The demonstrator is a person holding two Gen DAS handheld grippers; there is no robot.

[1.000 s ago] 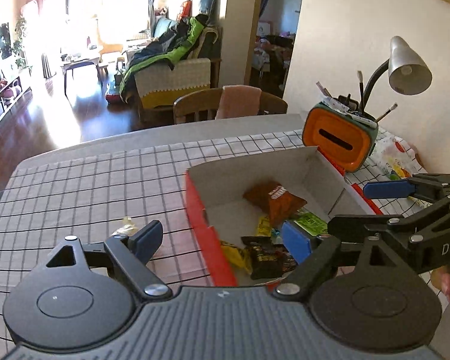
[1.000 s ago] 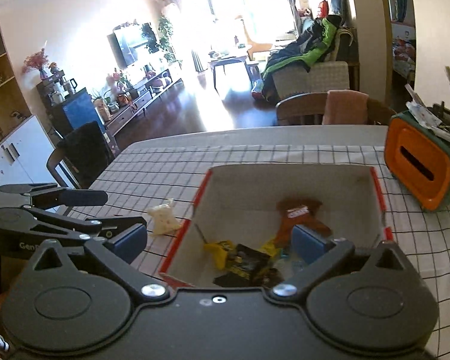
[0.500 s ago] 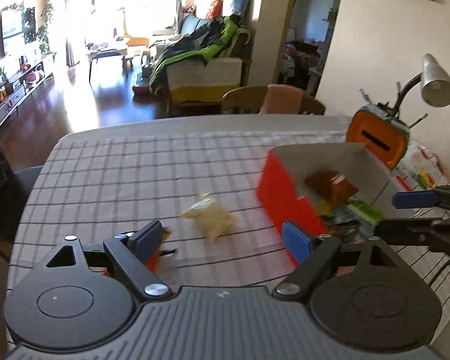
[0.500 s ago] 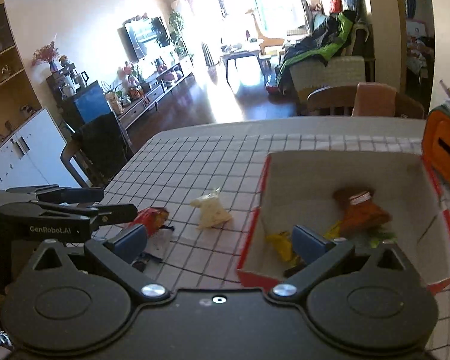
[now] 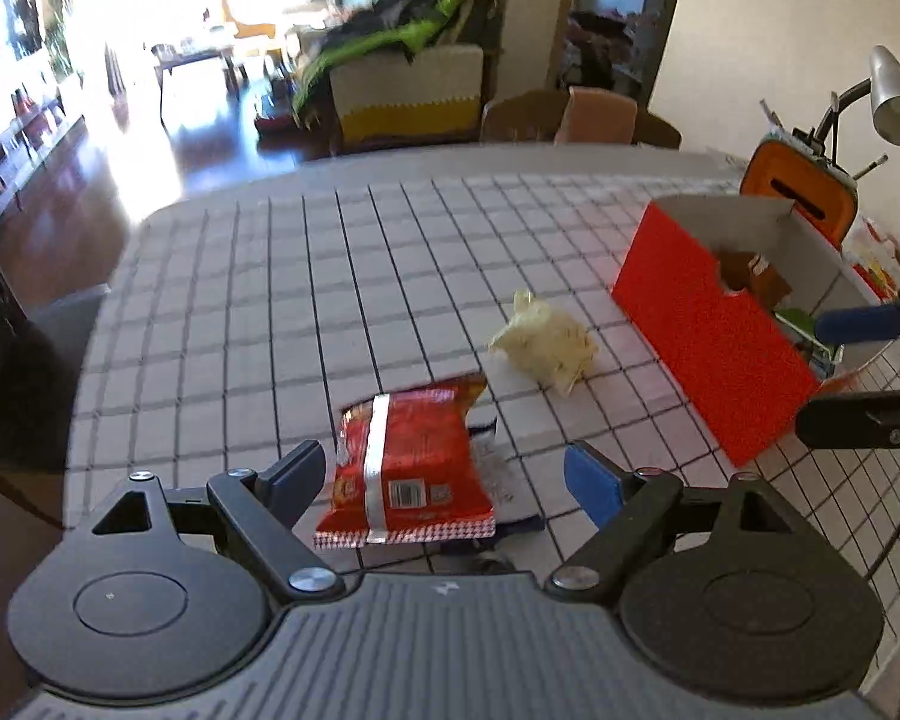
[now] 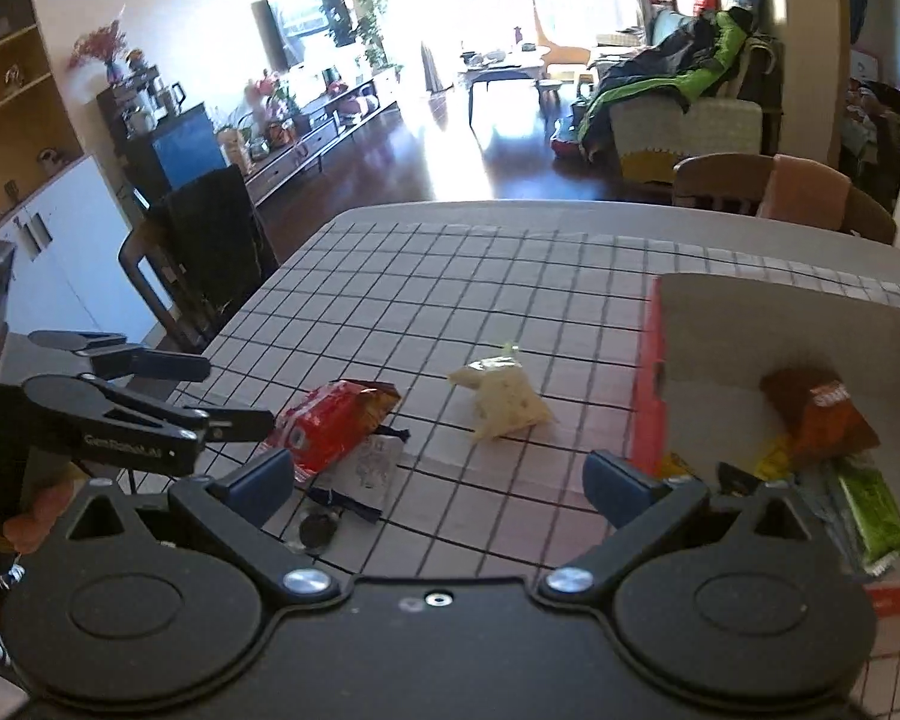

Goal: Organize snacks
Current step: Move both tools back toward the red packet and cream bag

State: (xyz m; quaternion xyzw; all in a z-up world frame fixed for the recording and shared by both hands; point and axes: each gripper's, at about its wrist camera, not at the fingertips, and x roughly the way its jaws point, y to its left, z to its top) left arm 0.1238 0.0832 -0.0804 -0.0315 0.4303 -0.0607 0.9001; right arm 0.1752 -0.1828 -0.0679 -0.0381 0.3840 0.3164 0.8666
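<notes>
In the left wrist view the left gripper (image 5: 453, 480) sits at the bottom centre of the frame with its jaws spread wide and nothing between the pads; the red snack packet (image 5: 405, 468) lies flat on the checked tablecloth (image 5: 270, 300) in the gap between the two fingers, closer to the dark finger on the frame's left, and neither pad touches it. Partly under that packet, toward the lower centre, lies a clear wrapper with dark print (image 5: 504, 480). Further up and to the right of centre a pale yellow crumpled packet (image 5: 543, 339) rests on the cloth, apart from the red packet and near the red-sided cardboard box (image 5: 714, 348) at the right of the frame, which holds a brown packet (image 5: 756, 279) and other snacks. Behind the box, at the upper right, stand an orange holder (image 5: 801, 198) and a grey desk lamp (image 5: 897, 99). In the right wrist view the right gripper (image 6: 438, 480) is also wide open and empty at the bottom centre, hovering over the cloth between the clear wrapper at lower left and the box (image 6: 651, 396) at right. The left gripper (image 6: 234, 396) appears at the left edge, jaws apart, its tips just beside the red packet (image 6: 330, 429); the pale packet (image 6: 504, 399) lies in mid frame.
</notes>
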